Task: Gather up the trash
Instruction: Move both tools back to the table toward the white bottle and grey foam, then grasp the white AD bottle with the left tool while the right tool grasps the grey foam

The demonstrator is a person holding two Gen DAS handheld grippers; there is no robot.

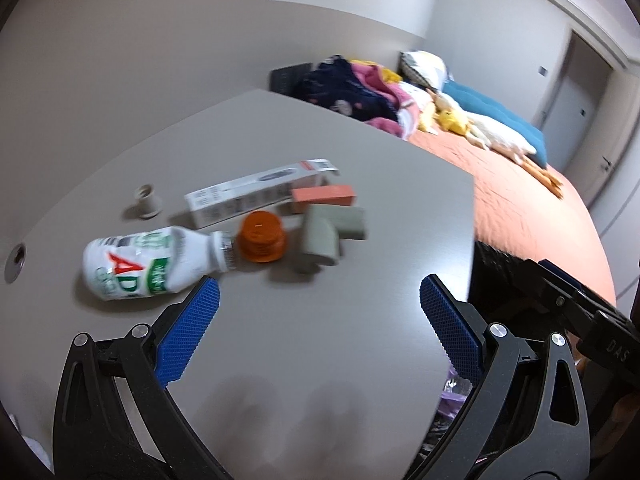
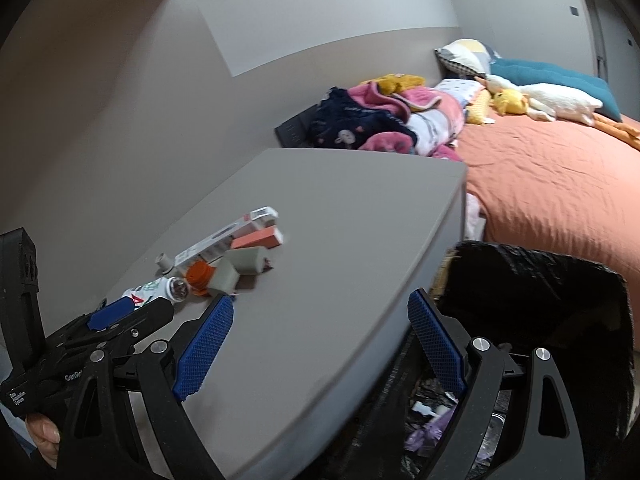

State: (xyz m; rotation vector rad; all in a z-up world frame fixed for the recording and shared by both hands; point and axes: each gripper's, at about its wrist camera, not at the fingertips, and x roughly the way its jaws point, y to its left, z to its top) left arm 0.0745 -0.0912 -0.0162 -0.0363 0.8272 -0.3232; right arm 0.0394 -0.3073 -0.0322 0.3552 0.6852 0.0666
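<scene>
Left gripper (image 1: 319, 300) spread wide over the grey table (image 1: 360, 208), nothing between the blue pads (image 1: 188, 332). Right gripper (image 2: 320, 320) likewise wide apart and empty, hanging over the table's near edge with the black trash bag (image 2: 540, 300) at lower right of the right wrist view.

Trash gathered in one cluster, centre left of the left wrist view: white bottle (image 1: 152, 264) lying on its side, neck toward the orange cap (image 1: 262, 236), long axis running roughly left to right across the frame. Just beyond, a long white box (image 1: 256, 194), a pink box (image 1: 324, 198), a grey-green L-shaped piece (image 1: 332, 232), and a small white cap (image 1: 146, 200) standing apart at upper left of the cluster.

Bottle just ahead of the left pad, above and left of the open gap; a short reach up and left in frame looks needed to straddle it. Likely best taken across the body, not along its length, so some wrist roll probably called for.

In the right wrist view the same cluster sits at middle left, well beyond the pads, with the left gripper's tip lying between. Left gripper clearly the nearer one; right gripper closer to the bag.
</scene>
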